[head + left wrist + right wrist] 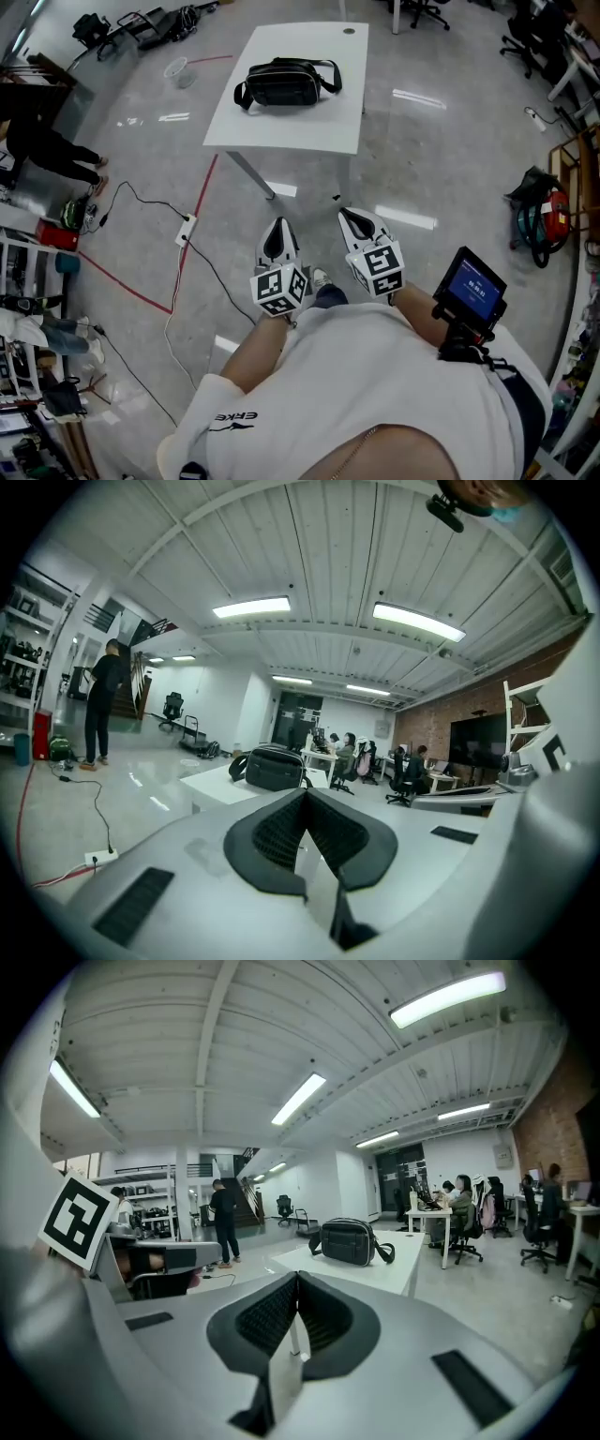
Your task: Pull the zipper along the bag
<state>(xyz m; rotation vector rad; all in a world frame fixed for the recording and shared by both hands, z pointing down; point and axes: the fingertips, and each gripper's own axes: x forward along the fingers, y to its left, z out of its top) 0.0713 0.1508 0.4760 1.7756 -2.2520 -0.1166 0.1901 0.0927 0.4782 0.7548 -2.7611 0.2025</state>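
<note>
Spreading across most of the head view, a glossy grey floor (450,159) is seen, and a white table (309,122) is set on it ahead of the wearer. A black bag (284,82) is laid on the far half of that table, its strap looped out at both ends. The zipper is too small to be made out in any view. The bag is touched by neither tool and is kept well apart from both.

A person in dark clothes (47,150) is seen at the left edge of the room. The left gripper (277,228) and the right gripper (349,214) are held side by side close to the wearer's body, above the floor and short of the table's near edge, both pointed toward the table.

In the left gripper view the two jaws are pressed together at their tips, with nothing caught between them. In the right gripper view the jaws are likewise clenched on nothing, and the bag is framed beyond them on the table.

A small device with a blue screen (473,286) is worn by the right wrist. A red line (202,192) is marked on the floor, and a white power strip (186,229) with a dark cable (141,197) is laid beside it.
</note>
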